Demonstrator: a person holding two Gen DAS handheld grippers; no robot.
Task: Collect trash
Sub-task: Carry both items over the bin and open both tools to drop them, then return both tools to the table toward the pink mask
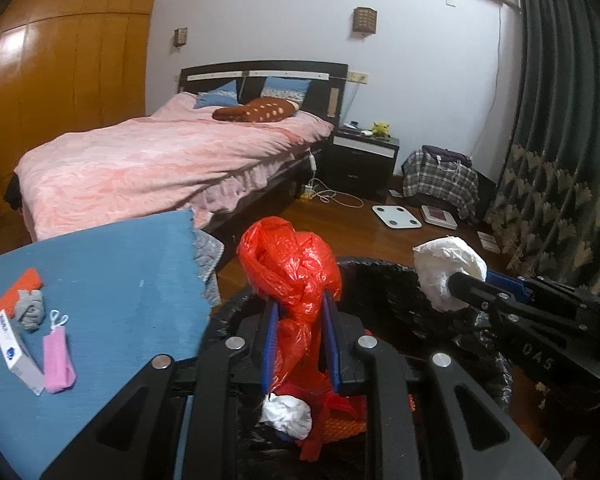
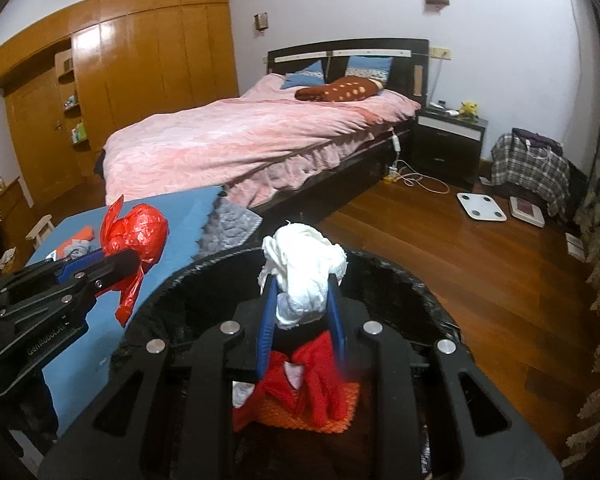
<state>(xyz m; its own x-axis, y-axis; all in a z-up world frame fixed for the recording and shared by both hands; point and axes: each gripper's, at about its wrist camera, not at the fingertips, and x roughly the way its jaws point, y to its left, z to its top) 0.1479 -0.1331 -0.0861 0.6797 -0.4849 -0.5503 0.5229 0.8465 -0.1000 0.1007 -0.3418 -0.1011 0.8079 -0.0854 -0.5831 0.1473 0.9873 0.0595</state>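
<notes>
My left gripper (image 1: pixel 300 300) is shut on a crumpled red plastic bag (image 1: pixel 288 264) and holds it above the near rim of a black-lined trash bin (image 1: pixel 380 276). It also shows in the right wrist view (image 2: pixel 140 232). My right gripper (image 2: pixel 302 280) is shut on a wad of white paper (image 2: pixel 304 264) over the bin (image 2: pixel 400 276); the wad shows in the left wrist view (image 1: pixel 448 268) too. Red and white trash (image 2: pixel 312 384) lies inside the bin.
A blue-covered table (image 1: pixel 112 280) at the left holds a small box (image 1: pixel 14 344), a pink item (image 1: pixel 58 356), a grey wad (image 1: pixel 30 308) and an orange item (image 1: pixel 18 288). Behind stand a pink bed (image 1: pixel 160 160), a nightstand (image 1: pixel 364 160), floor scales (image 1: pixel 396 216) and dark curtains (image 1: pixel 548 120).
</notes>
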